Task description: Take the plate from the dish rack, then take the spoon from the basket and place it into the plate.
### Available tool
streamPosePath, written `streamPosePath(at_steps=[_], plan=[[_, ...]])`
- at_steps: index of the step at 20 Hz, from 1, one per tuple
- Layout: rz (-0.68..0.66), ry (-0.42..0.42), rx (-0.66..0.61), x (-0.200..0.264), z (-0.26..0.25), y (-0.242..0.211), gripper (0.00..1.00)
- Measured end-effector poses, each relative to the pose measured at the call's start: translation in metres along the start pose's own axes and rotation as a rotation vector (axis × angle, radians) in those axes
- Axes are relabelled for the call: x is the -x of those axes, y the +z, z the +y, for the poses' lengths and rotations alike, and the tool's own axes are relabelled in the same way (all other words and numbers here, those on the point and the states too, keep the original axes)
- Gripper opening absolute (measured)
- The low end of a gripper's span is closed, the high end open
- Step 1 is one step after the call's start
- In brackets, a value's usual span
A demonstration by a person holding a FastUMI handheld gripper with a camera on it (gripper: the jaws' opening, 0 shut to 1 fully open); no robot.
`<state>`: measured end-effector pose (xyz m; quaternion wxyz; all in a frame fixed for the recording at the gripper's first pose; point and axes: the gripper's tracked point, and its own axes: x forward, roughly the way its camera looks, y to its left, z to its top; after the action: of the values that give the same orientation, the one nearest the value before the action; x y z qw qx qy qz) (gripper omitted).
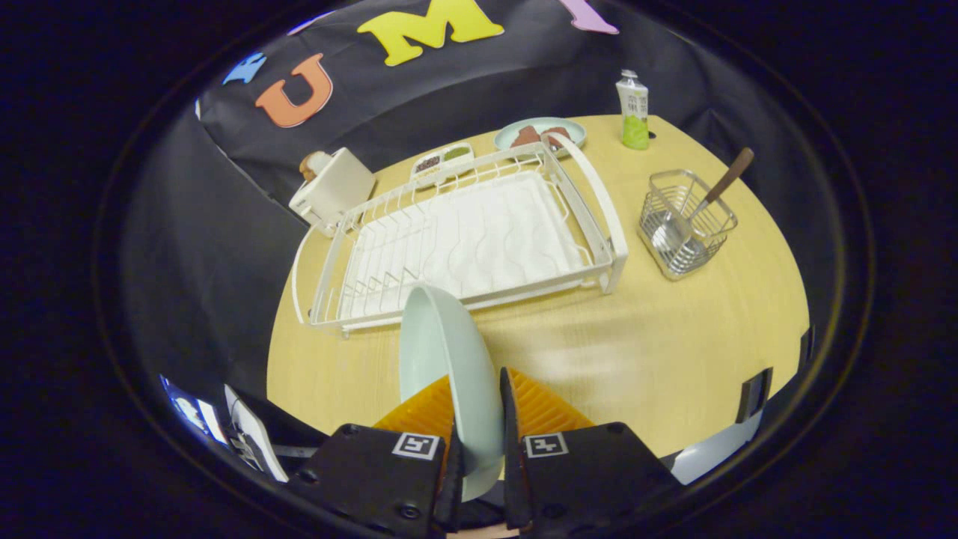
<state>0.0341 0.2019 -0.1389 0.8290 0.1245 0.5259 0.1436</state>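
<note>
Our claw (pixel 479 419) pinches the plate (pixel 447 359) on edge, both fingers pressed on its lower rim, the plate standing upright above the table (pixel 673 352) just in front of the rack (pixel 464 239). Going left to right: a white box (pixel 334 185) sits at the table's far left edge, touching or just beside the rack's corner. The rack stands bare, its near rail just behind the plate's upper rim. Beyond it lie a small tray (pixel 443 160) and a dish (pixel 540 135) holding food. A tube (pixel 634 111) stands near the far edge. The basket (pixel 686 221) stands right of the rack, apart from it, the spoon (pixel 700 208) leaning in it with its handle up. Bare table spreads ahead and right of our fingers.
</note>
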Motion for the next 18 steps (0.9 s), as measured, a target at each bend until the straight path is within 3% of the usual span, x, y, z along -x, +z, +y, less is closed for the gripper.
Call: streamPosePath(at_steps=[2, 8, 18], plan=[[0.018, 0.078, -0.045, -0.012, 0.004, -0.007, 0.28], [0.036, 0.153, -0.119, -0.038, -0.014, -0.013, 0.28], [0.023, 0.121, -0.14, -0.056, -0.05, -0.008, 0.39]])
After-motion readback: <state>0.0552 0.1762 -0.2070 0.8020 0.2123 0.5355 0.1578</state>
